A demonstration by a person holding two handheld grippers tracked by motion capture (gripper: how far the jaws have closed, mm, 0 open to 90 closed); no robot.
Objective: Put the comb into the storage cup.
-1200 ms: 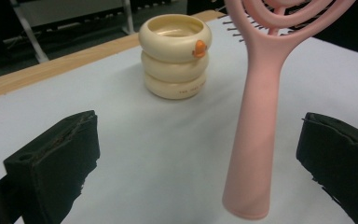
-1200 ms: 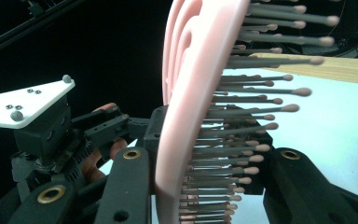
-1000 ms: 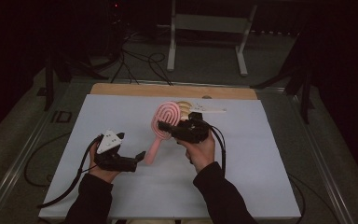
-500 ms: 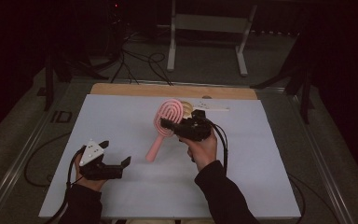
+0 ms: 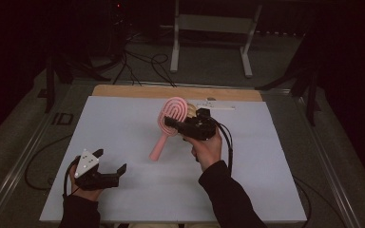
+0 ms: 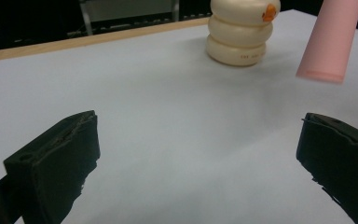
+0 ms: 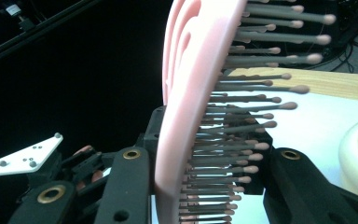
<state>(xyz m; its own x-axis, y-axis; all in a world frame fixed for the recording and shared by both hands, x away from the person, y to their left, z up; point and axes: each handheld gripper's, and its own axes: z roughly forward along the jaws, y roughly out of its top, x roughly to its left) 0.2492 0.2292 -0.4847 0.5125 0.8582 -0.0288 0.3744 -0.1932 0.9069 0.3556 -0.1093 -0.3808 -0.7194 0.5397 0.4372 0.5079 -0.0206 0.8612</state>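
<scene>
Table (image 5: 123, 123) is covered by a white sheet, with a wooden strip at the far edge. Pink hairbrush (image 5: 171, 124) is held off the table, just right of centre, head up toward the far side and handle (image 6: 328, 39) slanted down toward the near left. Right gripper (image 5: 170, 122) is clamped on the brush head; in the right gripper view the fingers (image 7: 126, 186) are closed across the pink back on one side and the bristles (image 7: 242, 116) on the other. Cream ringed container (image 6: 240, 30) is seen just behind the brush, with an orange mark near its top; what it is cannot be told. Left gripper (image 5: 110, 160) is held low at the near left, well apart from the brush, its fingers (image 6: 58, 158) wide open with nothing between them.

Step judged as a handover or regrip of the brush. To be done well: brush kept steady by the right grip, bristle side not to be crushed further. Handle end should be approached squarely by the open left fingers and centred between them before closing. Right grip should be released only once the handle is firmly pinched. Container should be cleared by the swinging handle.
</scene>
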